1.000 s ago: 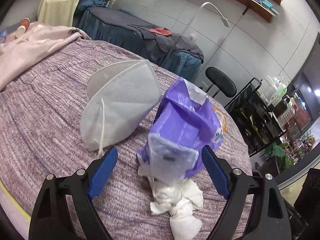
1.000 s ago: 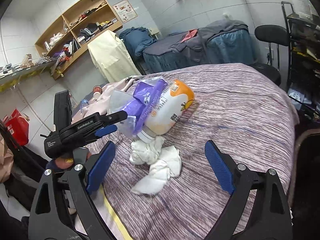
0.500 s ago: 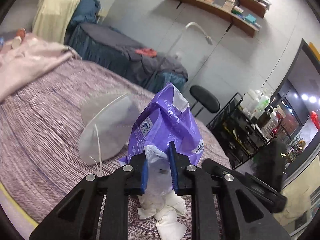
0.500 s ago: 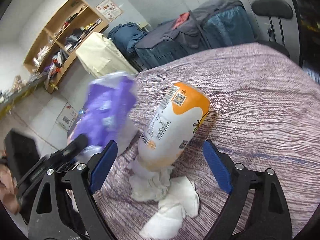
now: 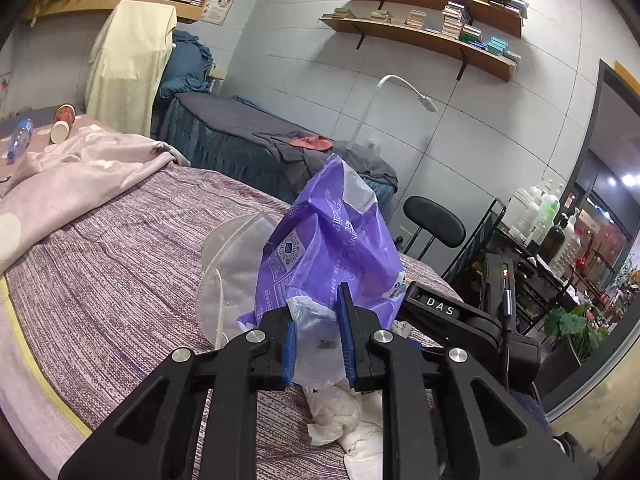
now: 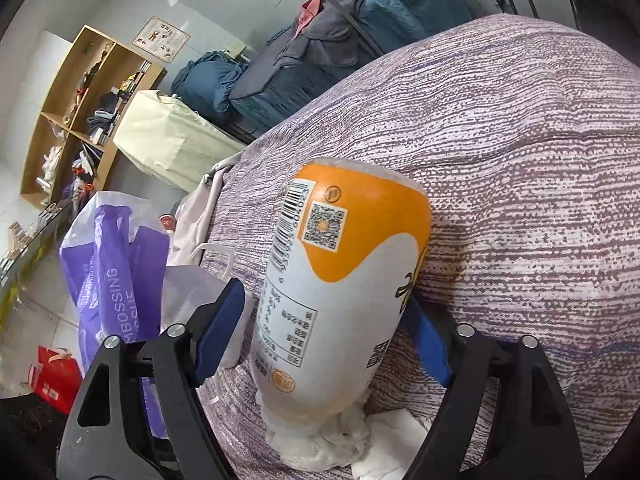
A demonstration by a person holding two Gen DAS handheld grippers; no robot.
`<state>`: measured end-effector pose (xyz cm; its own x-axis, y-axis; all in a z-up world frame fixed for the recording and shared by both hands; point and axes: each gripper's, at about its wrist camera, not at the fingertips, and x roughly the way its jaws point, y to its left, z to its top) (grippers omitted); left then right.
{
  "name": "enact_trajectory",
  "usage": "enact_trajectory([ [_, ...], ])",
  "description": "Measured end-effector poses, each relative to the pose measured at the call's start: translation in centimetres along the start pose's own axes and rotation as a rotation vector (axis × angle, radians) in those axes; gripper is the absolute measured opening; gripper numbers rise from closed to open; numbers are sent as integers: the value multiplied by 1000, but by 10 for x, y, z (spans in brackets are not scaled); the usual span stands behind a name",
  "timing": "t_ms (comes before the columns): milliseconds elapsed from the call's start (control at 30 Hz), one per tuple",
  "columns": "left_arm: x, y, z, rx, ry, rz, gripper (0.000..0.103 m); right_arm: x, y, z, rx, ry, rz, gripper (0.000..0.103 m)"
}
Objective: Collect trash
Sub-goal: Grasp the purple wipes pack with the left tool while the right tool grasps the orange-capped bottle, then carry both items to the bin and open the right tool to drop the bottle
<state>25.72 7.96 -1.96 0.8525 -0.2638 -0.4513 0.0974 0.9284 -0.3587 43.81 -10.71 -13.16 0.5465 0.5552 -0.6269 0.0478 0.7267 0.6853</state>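
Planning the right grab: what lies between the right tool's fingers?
The bottle, lying on the bedspread with its neck on crumpled tissue, sits between the open fingers, seen in the right wrist view.

Your left gripper holds the bag above the bed; the mask lies just behind-left of it, tissues below. The bottle lies between your right gripper's fingers, its neck on the tissues.

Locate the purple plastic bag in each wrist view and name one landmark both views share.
Left wrist: purple plastic bag at centre, pinched in the left gripper.
Right wrist: same bag at the left edge, beside the orange-and-white bottle.
Shared landmark: crumpled white tissue on the bedspread.
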Motion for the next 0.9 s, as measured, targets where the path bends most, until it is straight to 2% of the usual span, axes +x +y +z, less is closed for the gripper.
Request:
enact_trajectory([
  [33, -1, 0, 0, -3, -1, -2, 18, 1, 0, 0, -5, -4, -8, 68],
  [233, -18, -8, -3, 14, -35, 19, 18, -15, -10, 2, 47, -17, 79, 65],
  [533, -45, -25, -23, 30, -44, 17, 18, -104, -15, -15, 0, -137, 184, 62],
  [667, -55, -36, -34, 31, -39, -1, 18, -149, -22, -29, -61, -197, 165, 62],
  [900, -64, -58, -47, 43, -28, -34, 18, -213, -40, -50, -153, -312, 74, 62],
])
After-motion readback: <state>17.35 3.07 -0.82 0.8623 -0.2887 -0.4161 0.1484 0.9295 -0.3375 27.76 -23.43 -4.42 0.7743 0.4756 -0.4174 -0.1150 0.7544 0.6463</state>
